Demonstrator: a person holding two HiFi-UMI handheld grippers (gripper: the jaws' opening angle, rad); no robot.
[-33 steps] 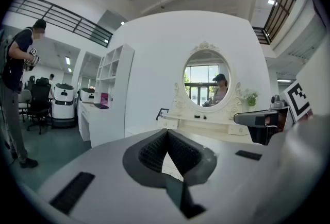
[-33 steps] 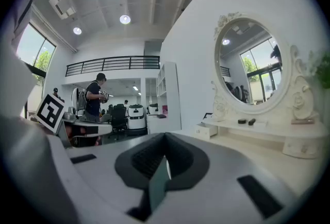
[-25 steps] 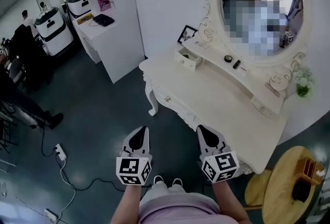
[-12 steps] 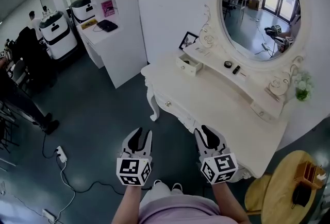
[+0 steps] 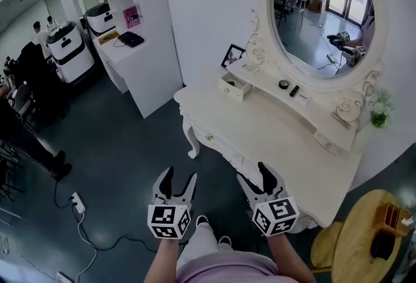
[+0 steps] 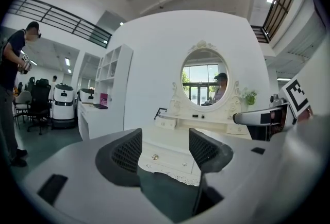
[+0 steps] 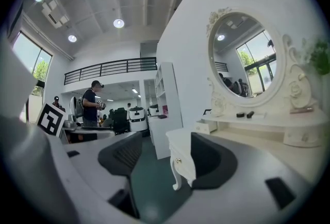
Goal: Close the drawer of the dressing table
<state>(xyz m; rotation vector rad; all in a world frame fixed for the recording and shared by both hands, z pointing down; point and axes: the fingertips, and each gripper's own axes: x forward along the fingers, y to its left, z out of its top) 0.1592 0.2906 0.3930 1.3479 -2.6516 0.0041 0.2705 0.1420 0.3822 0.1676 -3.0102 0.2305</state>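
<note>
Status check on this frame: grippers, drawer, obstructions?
Left gripper, right gripper: jaws have just been opening, nothing between them, short of dressing table. Small upper drawer stands open. Nothing blocking it.

The small white drawer stands pulled out at the left end of the raised back shelf on the ornate white bench, its front facing left and near.

Ahead of my fingers the dressing table is cream-white all over, its little open drawer dark inside. The fingers are black with a fine grid texture. The left marker cube behind them shows black-and-white squares. The floor beneath is dark teal.
</note>
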